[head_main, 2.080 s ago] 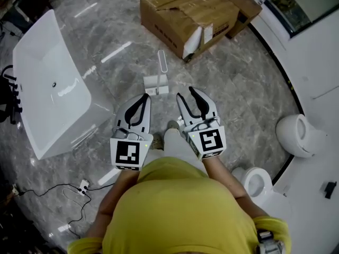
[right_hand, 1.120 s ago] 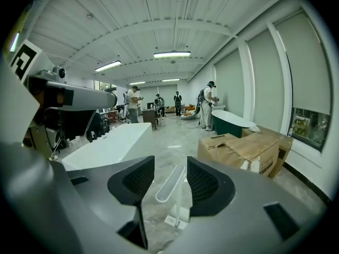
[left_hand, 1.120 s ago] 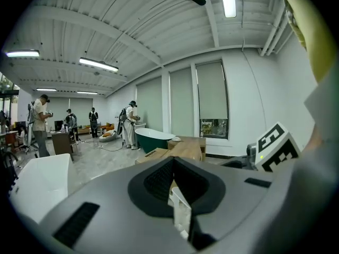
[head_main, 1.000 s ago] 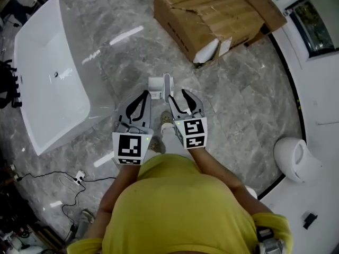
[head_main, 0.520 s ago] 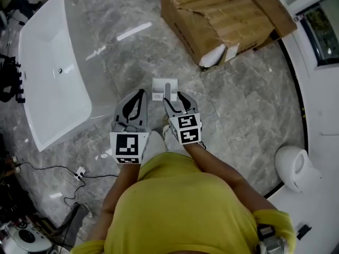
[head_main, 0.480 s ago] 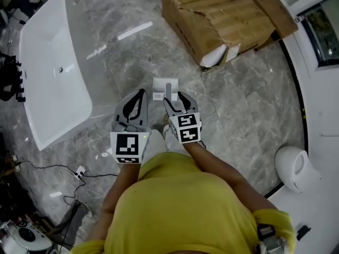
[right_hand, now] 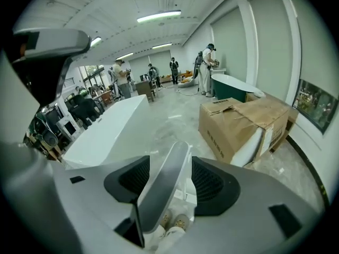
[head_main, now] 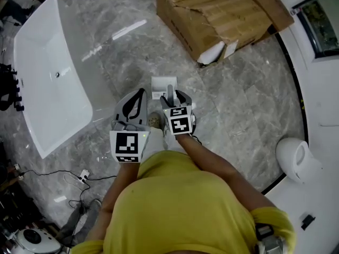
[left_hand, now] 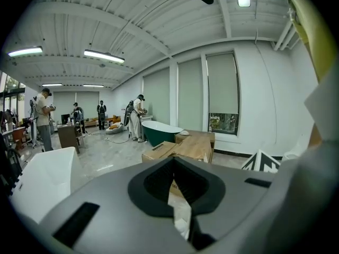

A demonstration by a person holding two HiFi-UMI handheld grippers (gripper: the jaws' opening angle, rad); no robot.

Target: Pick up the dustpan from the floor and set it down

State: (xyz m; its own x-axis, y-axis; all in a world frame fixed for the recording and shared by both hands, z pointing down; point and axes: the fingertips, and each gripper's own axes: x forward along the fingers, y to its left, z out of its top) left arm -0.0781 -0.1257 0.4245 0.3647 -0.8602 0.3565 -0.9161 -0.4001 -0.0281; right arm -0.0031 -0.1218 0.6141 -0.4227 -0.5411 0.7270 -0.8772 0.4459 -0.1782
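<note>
The white dustpan stands on the grey marble floor with its long handle upright. My right gripper points steeply down at it. In the right gripper view the handle runs up between the two jaws of the right gripper; the jaws have just been opening and stand wide, with a gap beside the handle. My left gripper hovers to the left of the dustpan, apart from it. In its own view the left gripper has its jaws together, nothing between them.
A torn cardboard box lies beyond the dustpan. A white bathtub stands at the left, a toilet at the right. A cable and plug strip lie at the lower left. The person's shoes are just behind the dustpan.
The dustpan stood ahead of both grippers; since then the right gripper has sunk and tilted down, so its jaws now flank the handle. The left gripper has drifted forward a little.
</note>
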